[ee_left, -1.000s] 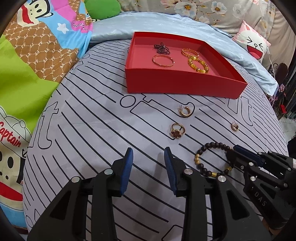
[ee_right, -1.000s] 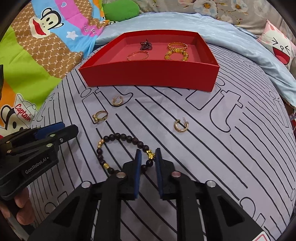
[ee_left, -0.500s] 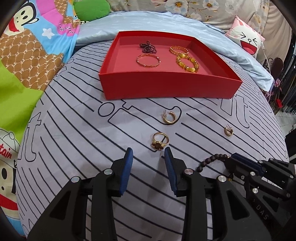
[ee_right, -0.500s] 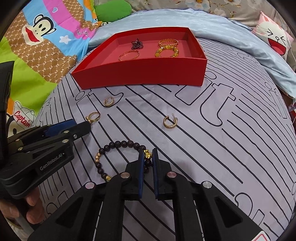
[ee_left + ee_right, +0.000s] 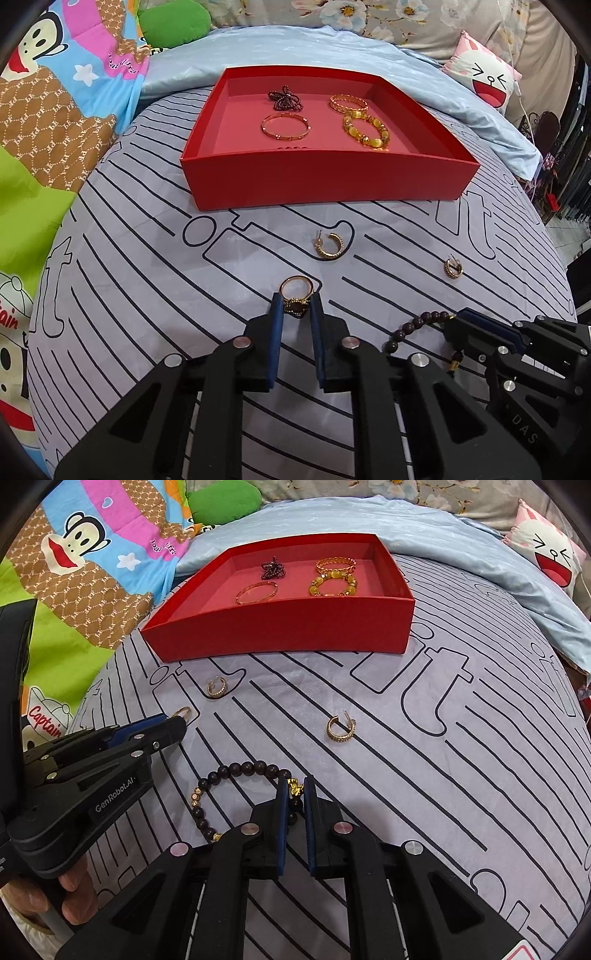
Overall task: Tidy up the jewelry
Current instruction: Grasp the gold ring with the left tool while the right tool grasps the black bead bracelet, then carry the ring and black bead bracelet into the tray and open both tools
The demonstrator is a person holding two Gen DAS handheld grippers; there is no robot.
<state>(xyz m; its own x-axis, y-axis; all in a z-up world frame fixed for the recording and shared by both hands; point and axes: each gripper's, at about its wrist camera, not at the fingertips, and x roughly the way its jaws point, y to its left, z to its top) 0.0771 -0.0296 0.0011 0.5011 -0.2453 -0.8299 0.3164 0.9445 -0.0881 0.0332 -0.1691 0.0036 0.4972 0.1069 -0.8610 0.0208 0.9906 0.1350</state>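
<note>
A red tray (image 5: 325,181) at the back holds a dark beaded piece (image 5: 285,98), a thin gold bangle (image 5: 285,126), a gold chain bracelet (image 5: 349,103) and a yellow bead bracelet (image 5: 365,132). My left gripper (image 5: 295,307) has its fingers close around the dark head of a gold ring (image 5: 295,291) on the bed. My right gripper (image 5: 294,792) is shut on the dark bead bracelet (image 5: 243,770) at its gold charm. Two gold hoop earrings (image 5: 330,247) (image 5: 452,267) lie loose on the cover.
The striped grey bed cover (image 5: 147,295) carries everything. A cartoon blanket (image 5: 48,122) lies to the left, a light blue sheet (image 5: 295,44) and a pink face pillow (image 5: 484,81) behind the tray.
My left gripper moved forward and narrowed around the gold ring. My right gripper closed further on the bead bracelet's charm.
</note>
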